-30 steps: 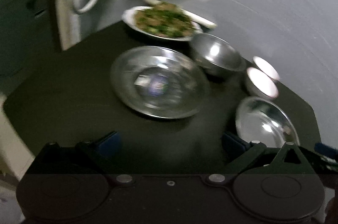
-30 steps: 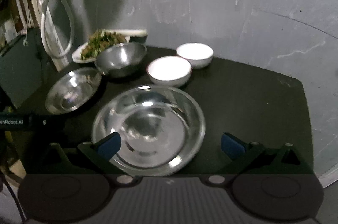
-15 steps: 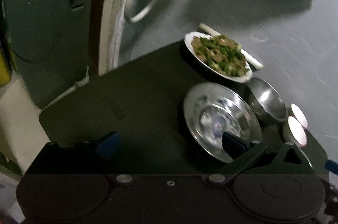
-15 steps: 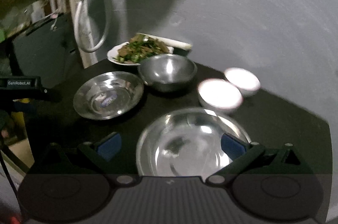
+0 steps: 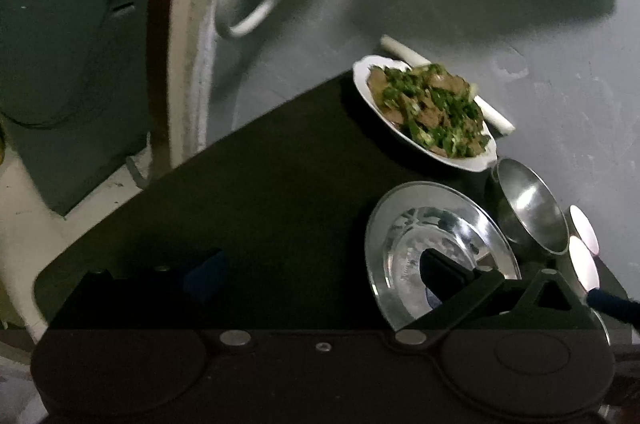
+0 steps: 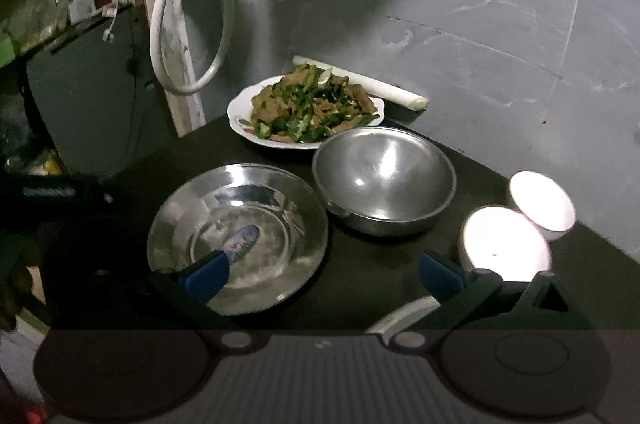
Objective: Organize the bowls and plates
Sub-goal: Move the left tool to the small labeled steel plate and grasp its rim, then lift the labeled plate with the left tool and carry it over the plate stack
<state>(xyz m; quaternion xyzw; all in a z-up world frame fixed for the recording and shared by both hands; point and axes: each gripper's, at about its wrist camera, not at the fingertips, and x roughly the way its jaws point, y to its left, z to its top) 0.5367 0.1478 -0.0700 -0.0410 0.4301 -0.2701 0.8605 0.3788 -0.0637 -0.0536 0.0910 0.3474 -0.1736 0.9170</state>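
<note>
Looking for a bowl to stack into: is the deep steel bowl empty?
Empty. The deep steel bowl stands upright, its bare shiny inside showing only reflections.

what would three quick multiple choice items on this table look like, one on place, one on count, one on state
1. Where is the plate of food?
A. far edge by the wall
B. inside the deep steel bowl
C. under the table

2. How many white bowls show?
A. two
B. four
C. none

3. What is the left gripper doing?
A. open, empty
B. clamping a bowl
C. holding a spoon

Answers: 1 A, it sits behind the deep steel bowl. 2 A, a pair side by side. 3 A, fingers spread, nothing between.
</note>
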